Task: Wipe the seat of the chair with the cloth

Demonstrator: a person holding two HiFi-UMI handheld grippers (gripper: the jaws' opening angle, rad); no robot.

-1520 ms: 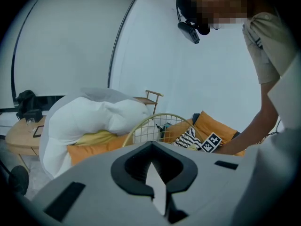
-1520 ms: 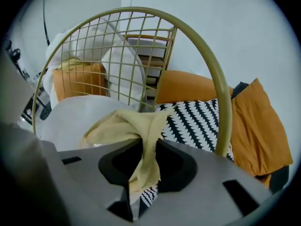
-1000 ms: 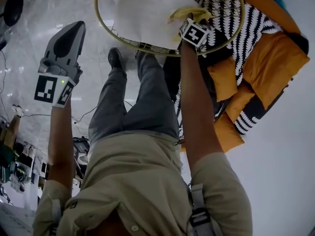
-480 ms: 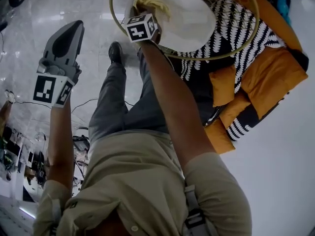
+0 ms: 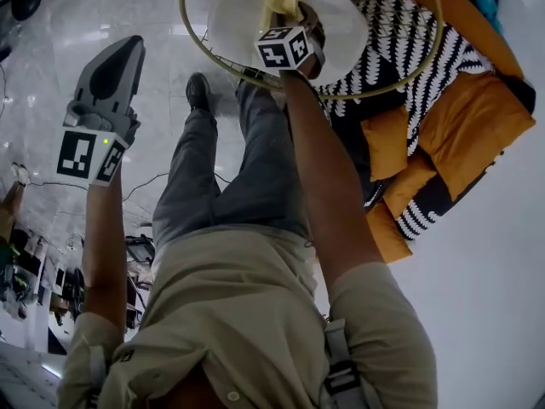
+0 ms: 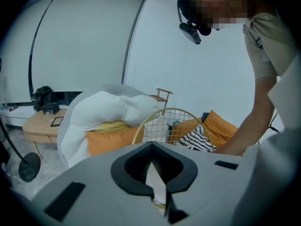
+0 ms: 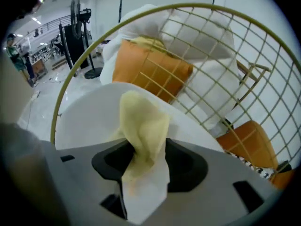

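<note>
Grippers, two. My right gripper (image 5: 287,22): jaws opening, one crumpled pale yellow cloth (image 7: 141,126) between them, over the round white seat pad (image 5: 230,15) of one gold wire-frame chair (image 7: 75,73). My left gripper (image 5: 126,49): jaws together, nothing in them, above the pale glossy floor (image 5: 153,7), well apart from the chair. Black-and-white zigzag cushion (image 5: 387,54), one, beside the chair.

1. No words, numbers or brand names can be read on anything in view
2. The left marker cube (image 5: 88,155) and the right marker cube (image 5: 285,48) bear only black-and-white square patterns, no letters
</note>
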